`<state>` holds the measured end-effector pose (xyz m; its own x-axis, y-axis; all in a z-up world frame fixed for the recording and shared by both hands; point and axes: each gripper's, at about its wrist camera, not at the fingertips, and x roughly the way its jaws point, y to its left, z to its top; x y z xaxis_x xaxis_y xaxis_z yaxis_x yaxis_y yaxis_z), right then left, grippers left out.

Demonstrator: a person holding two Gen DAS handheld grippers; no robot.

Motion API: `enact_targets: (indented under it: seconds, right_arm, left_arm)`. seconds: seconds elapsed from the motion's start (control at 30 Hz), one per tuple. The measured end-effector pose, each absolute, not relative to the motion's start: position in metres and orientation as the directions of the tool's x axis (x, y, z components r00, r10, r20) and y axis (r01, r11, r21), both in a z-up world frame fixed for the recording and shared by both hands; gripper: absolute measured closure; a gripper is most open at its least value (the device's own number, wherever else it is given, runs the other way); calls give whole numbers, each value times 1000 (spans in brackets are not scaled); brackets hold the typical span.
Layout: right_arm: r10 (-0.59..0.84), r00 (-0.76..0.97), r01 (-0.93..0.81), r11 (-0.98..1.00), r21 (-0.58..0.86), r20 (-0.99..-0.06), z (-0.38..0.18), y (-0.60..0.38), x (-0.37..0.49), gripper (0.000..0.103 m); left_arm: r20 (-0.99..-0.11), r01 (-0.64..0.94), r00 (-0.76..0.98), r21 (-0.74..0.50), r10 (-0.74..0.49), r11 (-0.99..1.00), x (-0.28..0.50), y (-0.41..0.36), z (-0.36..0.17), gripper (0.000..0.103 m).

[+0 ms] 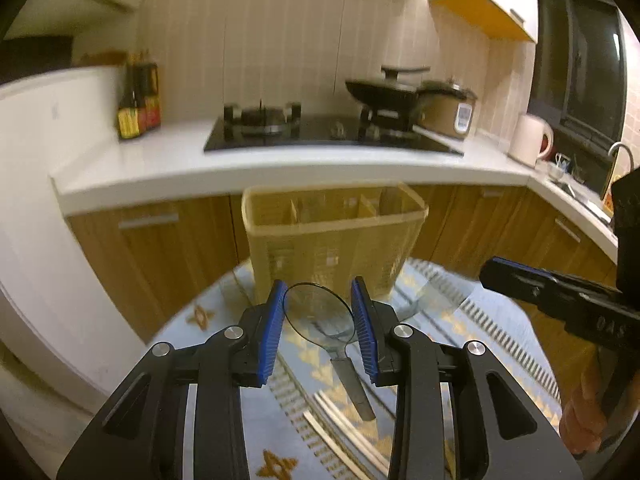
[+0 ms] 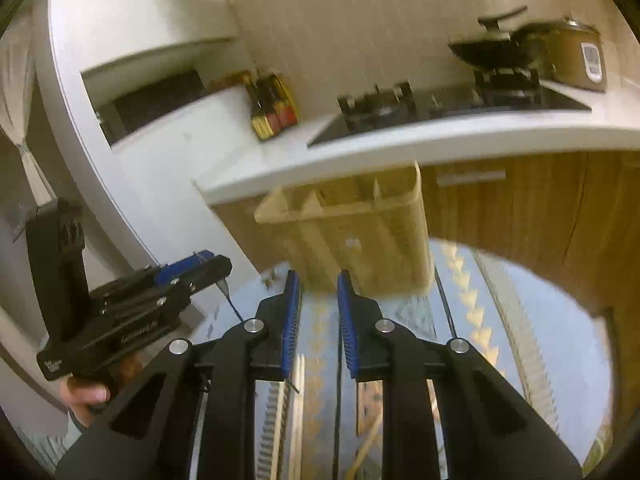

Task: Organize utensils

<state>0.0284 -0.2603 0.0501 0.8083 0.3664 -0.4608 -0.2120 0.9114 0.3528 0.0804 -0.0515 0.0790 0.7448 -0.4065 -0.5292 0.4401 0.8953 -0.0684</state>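
Clear spoon gripped above a patterned table, in front of a slatted utensil holder

The left gripper [image 1: 319, 312] pinches a transparent plastic spoon [image 1: 320, 316] by its round bowl, ribbed blue pads [image 1: 269, 332] pressing on either rim; the flat, tapering handle hangs down towards the table [image 1: 500, 320], whose glossy top shows a pale blue cloth with tan geometric motifs. Just beyond stands the holder [image 1: 332, 240], a beige, tapered box with finely slatted walls and thin partitions forming compartments. The right gripper [image 2: 318, 312] has its jaws narrowly apart with nothing visible between them. Behind, a smooth white counter [image 1: 168, 168] carries a black glass hob [image 1: 320, 132].
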Motion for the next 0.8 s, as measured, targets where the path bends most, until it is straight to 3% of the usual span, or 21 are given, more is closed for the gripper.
enact_targets:
  seconds: [0.2,0.3,0.37,0.6,0.8]
  right_arm:
    - [374,765,-181,906,383,-524,48,-271,45,84]
    - [370,715,-122,902,415,-594,24,-278,53,68]
    - [344,675,-62,908,414,-652,5,-283,62,51]
    - [324,556,109,884,454,-766,-42,-293,94,51]
    - [349,522,-44,922,384,-779,-51,-252,129,51]
  left_arm:
    - [-517,424,757,-76,-400,902,89,-40,92,71]
    - [-533,408,749,-96,-393,908,95,-30,85,71]
    - [-543,399,742,-114,-393,910,99,-24,79,71]
    - [-560,390,732,-122,-388,913,104,-16,67,71]
    - [-573,391,723,-120,-385,913,106,-13,61,71]
